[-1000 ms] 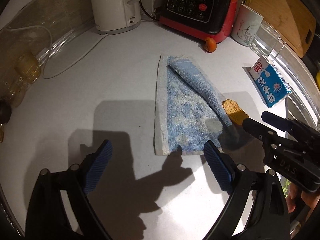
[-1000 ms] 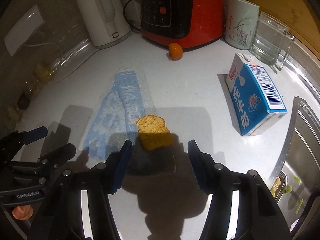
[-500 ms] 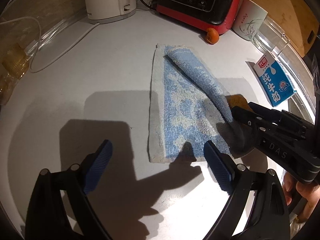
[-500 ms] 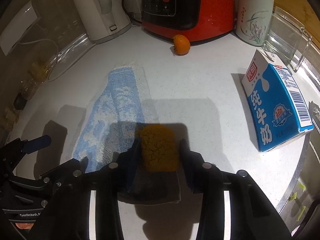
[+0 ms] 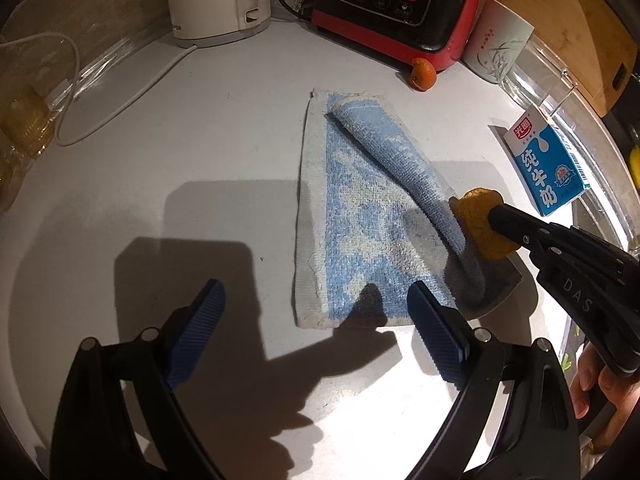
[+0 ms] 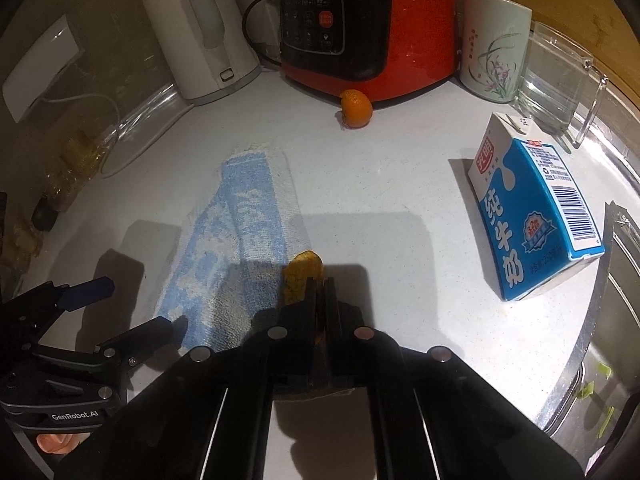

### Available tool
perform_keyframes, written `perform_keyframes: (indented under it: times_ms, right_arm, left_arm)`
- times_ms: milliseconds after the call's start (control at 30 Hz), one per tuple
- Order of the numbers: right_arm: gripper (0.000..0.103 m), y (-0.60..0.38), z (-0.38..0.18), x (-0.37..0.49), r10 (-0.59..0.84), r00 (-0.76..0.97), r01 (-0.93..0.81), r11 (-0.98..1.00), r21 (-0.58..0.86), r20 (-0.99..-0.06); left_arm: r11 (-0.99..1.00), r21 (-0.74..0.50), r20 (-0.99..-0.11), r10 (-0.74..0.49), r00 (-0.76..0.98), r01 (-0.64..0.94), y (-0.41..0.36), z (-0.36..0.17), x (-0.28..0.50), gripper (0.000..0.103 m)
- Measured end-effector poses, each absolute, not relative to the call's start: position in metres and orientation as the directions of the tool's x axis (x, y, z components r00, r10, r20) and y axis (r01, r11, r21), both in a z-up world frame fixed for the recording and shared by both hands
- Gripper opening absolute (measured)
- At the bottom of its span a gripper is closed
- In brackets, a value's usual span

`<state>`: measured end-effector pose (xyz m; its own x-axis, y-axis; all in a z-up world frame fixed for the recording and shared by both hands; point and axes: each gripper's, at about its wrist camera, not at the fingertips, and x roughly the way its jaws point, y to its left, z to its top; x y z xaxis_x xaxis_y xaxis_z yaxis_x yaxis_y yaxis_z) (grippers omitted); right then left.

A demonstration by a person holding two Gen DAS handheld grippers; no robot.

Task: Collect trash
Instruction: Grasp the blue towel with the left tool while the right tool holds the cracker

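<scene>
Left wrist view: left hand-held gripper [image 5: 316, 320] hangs released over the white table [image 5: 200, 160], jaws wide with nothing between them, near edge of the blue towel [image 5: 360, 216] just ahead. Right hand-held gripper [image 5: 494, 216] comes in from the right, clenched on the orange peel piece [image 5: 476, 228], which sits at the towel's folded right edge. Blue milk carton [image 5: 548, 168] lies well off to the right; a second bit of orange peel [image 5: 422, 73] rests against the red appliance [image 5: 400, 8].

Right wrist view: right hand-held gripper [image 6: 320, 280] jaws pressed together, peel piece [image 6: 300, 276] pinched and sticking out ahead of the tips, beside the towel [image 6: 236, 236]. Carton [image 6: 536, 216] on its side, right. Other peel [image 6: 356, 108] by the appliance [image 6: 368, 20]. Sink rim [image 6: 592, 320] at far right with green scraps inside.

Judgement: grip looks thin, near the peel's edge. Lift straight up and slowly, check the towel fold isn't caught in the pinch, keep jaws squeezed during carry. Left could pin the towel if it drags. No bin visible, so I can't tell the drop spot.
</scene>
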<state>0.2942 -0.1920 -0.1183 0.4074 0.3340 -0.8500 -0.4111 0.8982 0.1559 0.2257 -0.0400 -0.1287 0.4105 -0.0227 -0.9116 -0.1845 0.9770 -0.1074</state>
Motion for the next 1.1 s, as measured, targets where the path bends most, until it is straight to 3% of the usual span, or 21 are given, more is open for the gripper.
perform_keyframes:
  times_ms: [533, 600, 667, 800, 833, 900, 933, 967, 1100]
  right_arm:
    - [0.005, -0.238, -0.095, 0.252, 0.300, 0.468, -0.337, 0.930, 0.147, -0.831]
    - [0.005, -0.242, -0.097, 0.248, 0.297, 0.467, -0.331, 0.932, 0.147, -0.833]
    - [0.005, -0.245, -0.097, 0.246, 0.297, 0.467, -0.324, 0.934, 0.151, -0.833]
    - [0.005, -0.250, -0.097, 0.241, 0.294, 0.465, -0.314, 0.937, 0.155, -0.835]
    - [0.005, -0.250, -0.097, 0.240, 0.294, 0.465, -0.313, 0.937, 0.156, -0.835]
    - [0.005, -0.250, -0.096, 0.237, 0.295, 0.464, -0.314, 0.936, 0.156, -0.835]
    - [0.005, -0.250, -0.095, 0.235, 0.297, 0.464, -0.315, 0.936, 0.157, -0.835]
    - [0.005, -0.250, -0.095, 0.233, 0.297, 0.463, -0.316, 0.935, 0.157, -0.835]
    - [0.005, -0.250, -0.090, 0.222, 0.303, 0.465, -0.320, 0.934, 0.161, -0.832]
  left_arm:
    - [0.980, -0.096, -0.927, -0.025, 0.375, -0.172, -0.085, -0.128, 0.283, 0.088]
    - [0.981, -0.093, -0.930, -0.024, 0.368, -0.171, -0.090, -0.132, 0.287, 0.084]
    - [0.982, -0.082, -0.935, -0.016, 0.354, -0.173, -0.093, -0.137, 0.289, 0.071]
    - [0.984, -0.062, -0.934, 0.003, 0.358, -0.167, -0.098, -0.138, 0.288, 0.063]
    - [0.984, -0.065, -0.932, 0.000, 0.361, -0.166, -0.099, -0.137, 0.288, 0.057]
    - [0.985, -0.076, -0.930, -0.013, 0.368, -0.156, -0.102, -0.135, 0.286, 0.036]
    - [0.986, -0.084, -0.930, -0.025, 0.366, -0.147, -0.103, -0.134, 0.285, 0.020]
    - [0.986, -0.082, -0.932, -0.025, 0.363, -0.142, -0.105, -0.133, 0.285, 0.013]
    - [0.987, -0.061, -0.931, -0.002, 0.366, -0.148, -0.105, -0.131, 0.277, 0.008]
